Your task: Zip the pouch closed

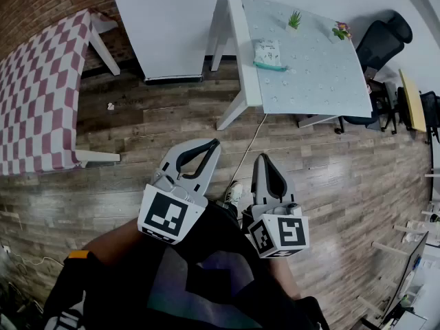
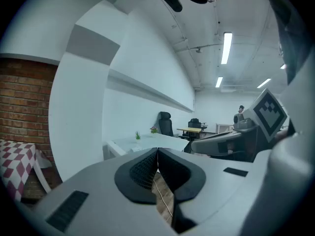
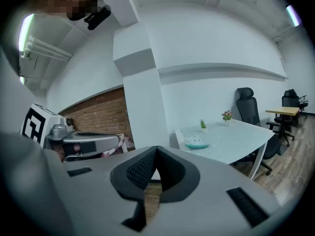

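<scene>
Pouch [image 1: 269,54] lay flat on the pale table [image 1: 323,81], upper centre of frame, its contents hidden; left gripper [image 1: 214,144] and right gripper [image 1: 264,159] hung lower centre, jaws pressed together on nothing.

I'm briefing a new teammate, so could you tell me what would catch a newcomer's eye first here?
First, the left claw and right claw, both shut and empty, held close to the person's body over the wood floor. Ahead, the pouch lies on the white table, well apart from both; a red-checked table stands at the left.
</scene>
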The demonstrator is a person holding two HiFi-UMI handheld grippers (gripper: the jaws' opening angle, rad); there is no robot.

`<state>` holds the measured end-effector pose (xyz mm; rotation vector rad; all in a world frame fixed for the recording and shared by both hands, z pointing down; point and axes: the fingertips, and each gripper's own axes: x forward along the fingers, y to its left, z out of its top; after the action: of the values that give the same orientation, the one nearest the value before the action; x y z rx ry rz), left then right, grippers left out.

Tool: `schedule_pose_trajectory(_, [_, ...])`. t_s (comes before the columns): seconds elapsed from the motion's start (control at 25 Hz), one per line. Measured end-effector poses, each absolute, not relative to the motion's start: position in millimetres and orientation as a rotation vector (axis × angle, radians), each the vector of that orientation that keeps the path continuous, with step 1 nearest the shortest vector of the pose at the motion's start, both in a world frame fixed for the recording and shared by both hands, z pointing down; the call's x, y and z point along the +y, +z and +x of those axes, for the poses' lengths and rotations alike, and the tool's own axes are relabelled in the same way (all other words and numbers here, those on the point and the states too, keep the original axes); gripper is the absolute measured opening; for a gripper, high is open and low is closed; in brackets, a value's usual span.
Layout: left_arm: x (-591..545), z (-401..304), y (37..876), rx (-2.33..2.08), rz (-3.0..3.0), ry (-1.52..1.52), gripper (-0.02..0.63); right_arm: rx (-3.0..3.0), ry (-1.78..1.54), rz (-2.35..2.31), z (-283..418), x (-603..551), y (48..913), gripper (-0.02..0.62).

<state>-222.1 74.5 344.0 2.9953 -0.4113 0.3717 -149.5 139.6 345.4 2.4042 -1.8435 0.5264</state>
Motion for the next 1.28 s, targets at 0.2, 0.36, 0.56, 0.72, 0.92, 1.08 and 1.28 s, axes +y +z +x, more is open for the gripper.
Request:
schedule_pose_trajectory(0.2, [77, -217, 342, -0.405, 3.014, 0.369, 0.011, -1.846, 0.522, 2.407, -146, 142, 345, 0.014])
schedule_pose_trajectory(0.36, [78, -213, 340, -0.399, 3.025, 0.364, 0.011, -1.844, 0.515, 2.413, -142, 144, 342, 0.014])
schedule_pose_trajectory(0.56, [79, -202, 335, -0.392, 3.034, 0.344, 0.011, -1.832, 0.515, 2.416, -134, 146, 338, 0.014])
schedule_pose_trajectory(0.72, [83, -189, 334, -0.396, 3.016, 0.34, 0.011, -1.817, 0.499, 2.433, -118, 151, 332, 0.014])
schedule_pose_trajectory(0.92, [85, -166, 329, -0.428, 3.005, 0.329, 0.011, -1.845, 0.466, 2.46, -89, 154, 321, 0.014])
schedule_pose_trajectory(1.08, [90, -144, 322, -0.479, 3.017, 0.322, 0.011, -1.868, 0.459, 2.459, -63, 158, 317, 0.014])
schedule_pose_trajectory(1.28, [99, -118, 312, -0.571, 3.033, 0.318, 0.011, -1.94, 0.459, 2.408, -34, 162, 315, 0.015])
